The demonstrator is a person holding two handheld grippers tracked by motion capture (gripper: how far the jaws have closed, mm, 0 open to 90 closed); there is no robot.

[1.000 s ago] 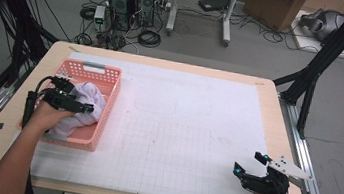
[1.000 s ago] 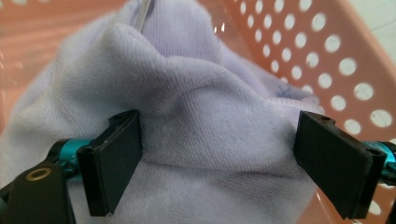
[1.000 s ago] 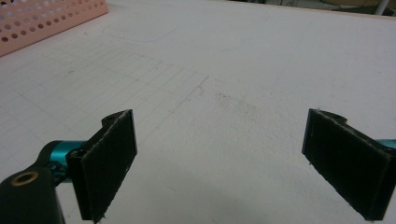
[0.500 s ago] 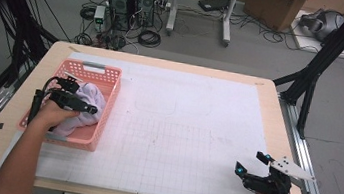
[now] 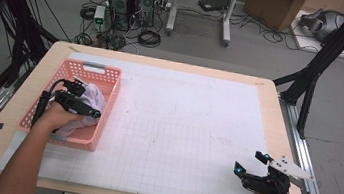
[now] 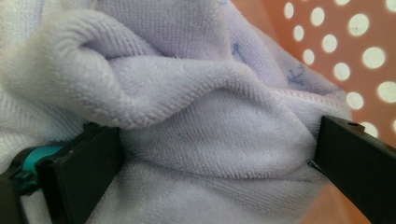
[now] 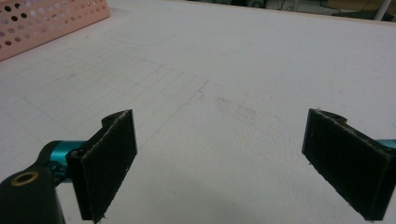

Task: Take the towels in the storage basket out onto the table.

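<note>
My left gripper (image 5: 88, 111) sits in the pink basket (image 5: 108, 76), jaws spread wide around a fold of the pale towel (image 6: 205, 116). My right gripper (image 5: 251, 164) hovers wide open and empty over the white mat (image 5: 198, 110).

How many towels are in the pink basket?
1 visible: a pale lilac towel bunched in the pink basket, between the open left gripper jaws. Others may lie hidden beneath.

Left claw (image 5: 91, 114) tips — buried in the towel (image 6: 196, 121) folds.
</note>
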